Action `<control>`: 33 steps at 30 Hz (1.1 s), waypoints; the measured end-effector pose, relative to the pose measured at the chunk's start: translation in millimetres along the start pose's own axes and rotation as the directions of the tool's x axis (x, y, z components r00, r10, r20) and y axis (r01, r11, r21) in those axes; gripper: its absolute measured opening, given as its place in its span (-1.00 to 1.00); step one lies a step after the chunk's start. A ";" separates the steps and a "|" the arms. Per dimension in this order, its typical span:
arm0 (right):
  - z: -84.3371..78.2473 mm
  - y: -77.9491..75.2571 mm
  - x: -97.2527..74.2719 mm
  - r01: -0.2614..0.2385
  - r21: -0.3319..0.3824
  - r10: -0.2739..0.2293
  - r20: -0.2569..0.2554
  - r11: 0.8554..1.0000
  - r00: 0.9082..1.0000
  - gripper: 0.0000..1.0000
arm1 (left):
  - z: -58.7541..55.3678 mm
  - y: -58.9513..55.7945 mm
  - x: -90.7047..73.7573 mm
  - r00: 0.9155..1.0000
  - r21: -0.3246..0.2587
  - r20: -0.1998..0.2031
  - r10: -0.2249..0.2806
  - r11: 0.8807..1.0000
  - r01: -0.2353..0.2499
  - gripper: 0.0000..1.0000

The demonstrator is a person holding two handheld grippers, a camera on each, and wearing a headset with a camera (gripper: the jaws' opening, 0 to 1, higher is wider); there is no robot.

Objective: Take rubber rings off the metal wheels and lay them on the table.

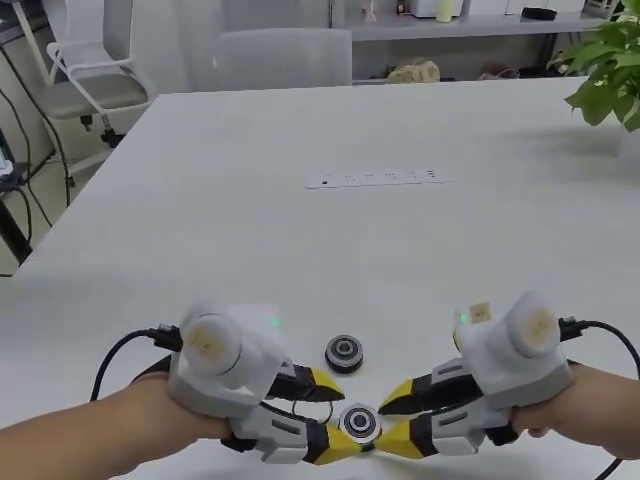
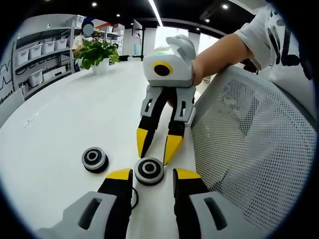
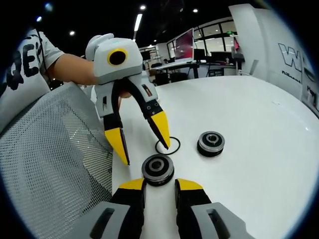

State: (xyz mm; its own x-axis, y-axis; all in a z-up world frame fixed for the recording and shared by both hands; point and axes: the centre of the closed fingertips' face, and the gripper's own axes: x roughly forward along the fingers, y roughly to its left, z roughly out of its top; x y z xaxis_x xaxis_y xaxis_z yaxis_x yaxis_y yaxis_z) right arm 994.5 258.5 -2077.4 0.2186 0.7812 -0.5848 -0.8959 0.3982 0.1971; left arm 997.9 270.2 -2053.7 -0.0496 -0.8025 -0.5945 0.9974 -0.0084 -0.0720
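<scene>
A small metal wheel (image 1: 360, 423), dark-rimmed with a silver face, lies near the white table's (image 1: 300, 250) front edge. The left gripper (image 1: 337, 415) and right gripper (image 1: 386, 425) flank it, both partly open and empty. A second wheel (image 1: 343, 353) and a loose rubber ring (image 3: 168, 146) lie just beyond, with wide tabletop behind.

Your left gripper (image 1: 338, 415) and right gripper (image 1: 385, 425) are white-grey with yellow-tipped black jaws, near wheel (image 1: 359, 423) and 12 o'clock wheel (image 1: 343, 353) black-and-silver, table (image 1: 300, 250) plain white.
</scene>
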 end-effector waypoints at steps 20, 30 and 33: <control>-2.7 -1.1 0.4 0.003 -0.015 -0.004 -0.002 1.000 1.000 -0.67 | -1.3 1.1 9.5 1.000 -0.013 -0.004 0.007 1.000 -0.007 -0.75; -3.7 0.4 0.3 -0.001 -0.023 0.001 -0.010 1.000 1.000 -0.79 | -1.8 2.8 10.9 0.998 0.051 0.003 0.059 0.997 -0.059 -0.85; -4.8 -0.5 -0.3 -0.002 -0.014 0.002 -0.012 1.000 1.000 -0.84 | -1.7 3.6 10.7 0.998 0.054 0.005 0.064 0.996 -0.064 -0.85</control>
State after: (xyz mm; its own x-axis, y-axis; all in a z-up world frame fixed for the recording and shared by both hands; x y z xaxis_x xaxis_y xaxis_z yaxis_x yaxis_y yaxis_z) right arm 993.0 255.7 -2081.1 0.2120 0.7761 -0.5940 -0.9017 0.3897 0.1874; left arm 1000.9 262.6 -2061.7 0.0142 -0.8042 -0.5942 0.9999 0.0105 0.0096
